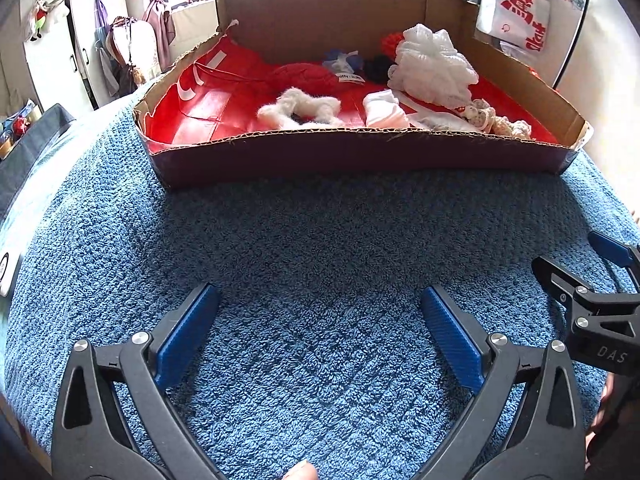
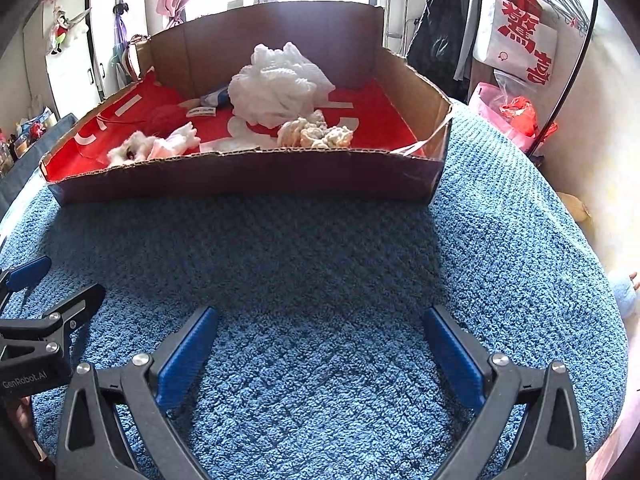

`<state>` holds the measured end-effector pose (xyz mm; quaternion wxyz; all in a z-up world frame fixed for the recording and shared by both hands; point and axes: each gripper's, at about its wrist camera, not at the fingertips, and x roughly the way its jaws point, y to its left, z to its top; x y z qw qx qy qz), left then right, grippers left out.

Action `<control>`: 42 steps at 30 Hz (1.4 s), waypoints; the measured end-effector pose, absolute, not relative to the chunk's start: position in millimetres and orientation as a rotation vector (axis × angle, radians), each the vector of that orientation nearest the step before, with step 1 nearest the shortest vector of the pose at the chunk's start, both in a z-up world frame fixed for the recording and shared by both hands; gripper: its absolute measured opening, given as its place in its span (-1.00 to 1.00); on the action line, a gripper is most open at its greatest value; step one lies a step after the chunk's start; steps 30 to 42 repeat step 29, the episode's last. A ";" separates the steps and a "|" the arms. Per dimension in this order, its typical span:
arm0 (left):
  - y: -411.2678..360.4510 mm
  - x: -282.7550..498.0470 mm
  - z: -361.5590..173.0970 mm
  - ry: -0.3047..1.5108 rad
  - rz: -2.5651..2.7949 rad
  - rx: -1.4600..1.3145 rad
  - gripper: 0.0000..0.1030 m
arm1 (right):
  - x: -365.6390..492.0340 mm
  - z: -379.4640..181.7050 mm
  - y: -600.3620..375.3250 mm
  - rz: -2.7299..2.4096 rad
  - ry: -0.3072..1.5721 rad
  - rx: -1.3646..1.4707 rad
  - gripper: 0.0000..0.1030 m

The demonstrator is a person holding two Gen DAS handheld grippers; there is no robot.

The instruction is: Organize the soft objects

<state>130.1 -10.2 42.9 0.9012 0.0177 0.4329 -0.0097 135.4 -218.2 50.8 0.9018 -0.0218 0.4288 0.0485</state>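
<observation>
A low cardboard box with a red lining stands on the blue towel; it also shows in the right wrist view. Inside lie a white mesh pouf, a fuzzy white ring, a red knitted piece, a folded white cloth and a cream crocheted piece. My left gripper is open and empty above the towel, in front of the box. My right gripper is open and empty beside it, also short of the box.
The right gripper shows at the left wrist view's right edge; the left gripper shows at the right view's left edge. White cabinets stand at far left. A white bag with red characters and hanging clothes are at right.
</observation>
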 end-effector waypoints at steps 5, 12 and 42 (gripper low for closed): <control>-10.4 131.8 42.5 0.897 -0.019 0.037 1.00 | 136.8 49.9 -220.6 0.105 0.891 -0.028 1.00; -9.0 130.7 41.9 0.894 -0.022 0.032 1.00 | 136.8 49.6 -222.4 0.109 0.891 -0.024 1.00; -8.4 131.4 41.7 0.896 -0.025 0.025 1.00 | 136.7 49.7 -222.3 0.108 0.890 -0.024 1.00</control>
